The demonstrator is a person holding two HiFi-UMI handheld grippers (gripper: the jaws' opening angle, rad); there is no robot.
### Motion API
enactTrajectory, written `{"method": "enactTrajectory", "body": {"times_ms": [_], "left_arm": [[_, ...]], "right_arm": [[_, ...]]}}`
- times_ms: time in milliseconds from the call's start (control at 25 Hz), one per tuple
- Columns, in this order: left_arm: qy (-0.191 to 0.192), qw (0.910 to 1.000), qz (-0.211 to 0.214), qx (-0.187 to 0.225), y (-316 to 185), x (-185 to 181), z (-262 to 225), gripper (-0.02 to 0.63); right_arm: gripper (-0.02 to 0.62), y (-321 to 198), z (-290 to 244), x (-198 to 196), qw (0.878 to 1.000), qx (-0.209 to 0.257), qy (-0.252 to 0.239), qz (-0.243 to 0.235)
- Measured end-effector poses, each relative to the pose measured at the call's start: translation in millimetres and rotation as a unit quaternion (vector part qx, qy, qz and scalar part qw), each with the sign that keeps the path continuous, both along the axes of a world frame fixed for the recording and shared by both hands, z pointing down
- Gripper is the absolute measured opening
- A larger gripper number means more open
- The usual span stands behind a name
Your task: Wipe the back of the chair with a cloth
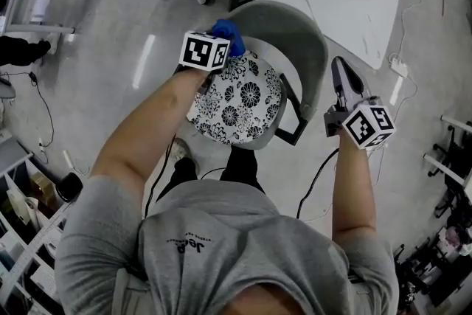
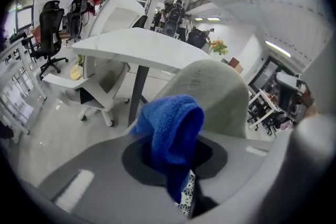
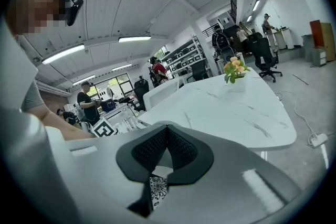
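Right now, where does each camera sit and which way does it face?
Head view: on the person's head, facing steeply down at the chair back; both forearms show.
Left gripper view: on the left gripper, looking along jaws shut on the blue cloth toward the chair back.
Right gripper view: on the right gripper, jaws shut, looking across the white table; a forearm shows.
Shared: all three show the table.

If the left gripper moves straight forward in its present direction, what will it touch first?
Probably the grey curved chair back, just beyond the blue knitted cloth shut in the left gripper; depth is hard to judge.
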State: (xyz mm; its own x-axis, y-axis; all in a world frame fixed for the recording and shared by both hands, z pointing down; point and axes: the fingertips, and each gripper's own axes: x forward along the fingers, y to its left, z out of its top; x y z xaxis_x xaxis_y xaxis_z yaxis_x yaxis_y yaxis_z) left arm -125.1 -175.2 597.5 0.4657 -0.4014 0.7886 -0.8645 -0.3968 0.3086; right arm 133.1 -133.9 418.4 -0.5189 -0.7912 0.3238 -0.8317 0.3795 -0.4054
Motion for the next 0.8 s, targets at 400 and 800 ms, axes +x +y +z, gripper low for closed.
{"method": "enactTrajectory", "body": {"times_ms": [400,800], "left_arm": [[-0.049,0.9986,-0.003,-0.022,-38.5,34.0,12.7,0.126],[-0.078,0.9843,0.155,0.03,-30.3,155.0,0.8,0.126]], "right_arm": [[0.003,-7.3,2.4,40.7,1.0,0.004,0.004,0.014],[0.003,-10.9,7.0,94.4,0.999,0.006,-0.004,0.041]]}}
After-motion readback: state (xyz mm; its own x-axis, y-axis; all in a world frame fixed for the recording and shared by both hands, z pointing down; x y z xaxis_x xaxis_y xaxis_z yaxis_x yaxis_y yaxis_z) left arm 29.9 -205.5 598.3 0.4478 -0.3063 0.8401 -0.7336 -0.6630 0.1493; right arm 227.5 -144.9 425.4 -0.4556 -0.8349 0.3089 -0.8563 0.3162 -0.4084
